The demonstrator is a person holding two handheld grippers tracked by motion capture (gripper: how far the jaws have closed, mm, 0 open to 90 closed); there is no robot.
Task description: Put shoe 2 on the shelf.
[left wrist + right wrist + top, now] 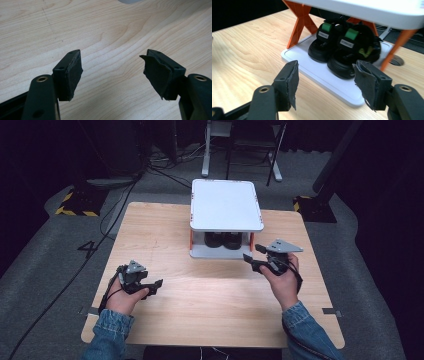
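Two black shoes [344, 52] stand on the lower shelf of the white rack [226, 251]; my right gripper [325, 77] points at them, jaws wide and empty, while my left gripper [112, 72] rests open over the table [105, 30]

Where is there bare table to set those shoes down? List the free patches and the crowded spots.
Free: the wide wood strip between the left gripper and right gripper, in front of the white shelf unit, and the table left of it. Crowded: the lower shelf, where the black shoes sit close together.

Shoes [223, 240] half hidden under shelf top [226, 204].
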